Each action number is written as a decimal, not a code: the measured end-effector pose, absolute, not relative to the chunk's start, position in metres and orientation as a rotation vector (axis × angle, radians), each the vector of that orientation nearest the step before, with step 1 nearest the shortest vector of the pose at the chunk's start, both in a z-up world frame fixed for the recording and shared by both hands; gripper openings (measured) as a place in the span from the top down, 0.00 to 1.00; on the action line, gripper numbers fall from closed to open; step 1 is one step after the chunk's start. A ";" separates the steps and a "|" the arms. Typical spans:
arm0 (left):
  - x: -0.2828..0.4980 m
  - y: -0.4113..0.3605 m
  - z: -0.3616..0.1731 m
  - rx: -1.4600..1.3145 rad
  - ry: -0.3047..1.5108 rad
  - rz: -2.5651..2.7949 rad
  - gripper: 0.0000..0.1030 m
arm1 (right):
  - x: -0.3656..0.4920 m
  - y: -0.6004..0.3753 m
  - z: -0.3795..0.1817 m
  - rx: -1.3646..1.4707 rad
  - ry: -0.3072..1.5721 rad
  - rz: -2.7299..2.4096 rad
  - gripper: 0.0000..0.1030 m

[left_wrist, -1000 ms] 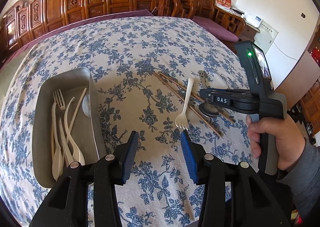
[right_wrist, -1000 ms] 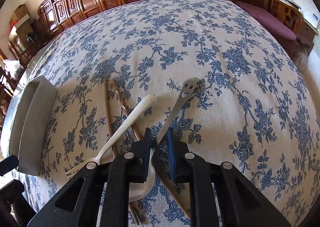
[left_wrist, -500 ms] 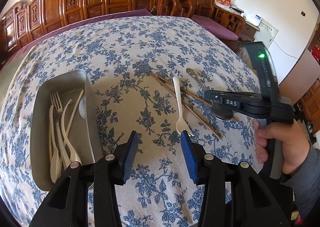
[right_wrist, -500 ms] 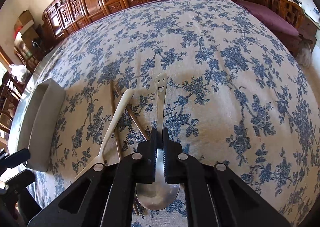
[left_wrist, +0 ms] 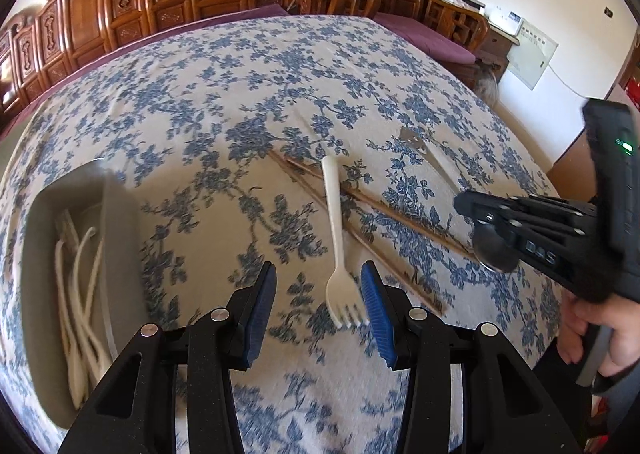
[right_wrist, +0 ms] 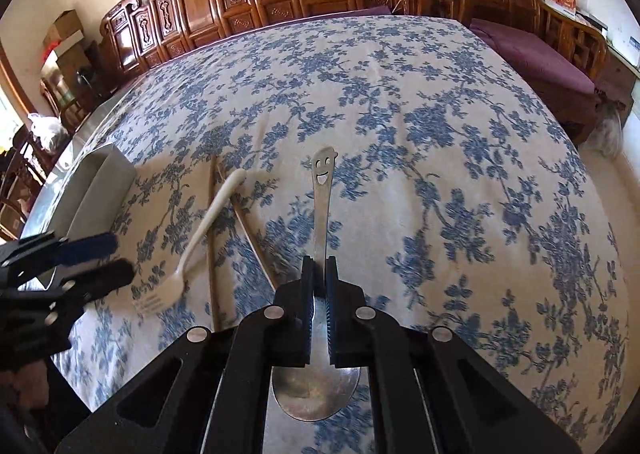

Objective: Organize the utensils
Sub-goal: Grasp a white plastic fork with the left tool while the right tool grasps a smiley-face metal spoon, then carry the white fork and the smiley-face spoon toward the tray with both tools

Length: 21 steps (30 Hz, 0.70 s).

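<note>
Right hand-held gripper (right_wrist: 318,308) clamped on metal spoon (right_wrist: 320,214), carry to tray (left_wrist: 44,254) next; left hand-held gripper (left_wrist: 318,294) half-open above white fork (left_wrist: 340,254).

Utensils and tray, positions

At your 6 o'clock the steel spoon (right_wrist: 320,214) points its smiley-cut handle to 12; the cream plastic fork (left_wrist: 338,242) lies tines-near across the wooden chopsticks (left_wrist: 384,210); at 9 o'clock the metal tray (left_wrist: 44,294) holds more cream utensils (left_wrist: 80,318).
</note>
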<state>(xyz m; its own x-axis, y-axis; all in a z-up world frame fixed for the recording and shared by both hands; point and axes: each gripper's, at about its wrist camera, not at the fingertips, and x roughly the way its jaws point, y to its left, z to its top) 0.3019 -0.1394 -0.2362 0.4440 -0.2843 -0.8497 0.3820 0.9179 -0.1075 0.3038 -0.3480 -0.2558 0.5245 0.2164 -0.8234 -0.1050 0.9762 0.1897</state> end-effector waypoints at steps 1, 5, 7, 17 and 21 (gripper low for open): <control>0.305 -0.143 -0.240 0.107 1.038 -0.417 0.62 | 0.303 -0.350 -0.257 0.121 1.002 0.194 0.93; 0.318 -0.156 -0.254 0.110 1.074 -0.433 0.75 | 0.303 -0.358 -0.260 0.087 1.002 0.189 0.93; 0.323 -0.162 -0.259 0.115 1.082 -0.435 0.78 | 0.304 -0.362 -0.264 0.095 1.008 0.188 0.93; 0.334 -0.171 -0.272 0.130 1.097 -0.429 0.88 | 0.305 -0.370 -0.267 0.129 1.012 0.197 0.93; 0.333 -0.170 -0.271 0.138 1.096 -0.419 0.95 | 0.305 -0.368 -0.264 0.128 1.008 0.205 0.93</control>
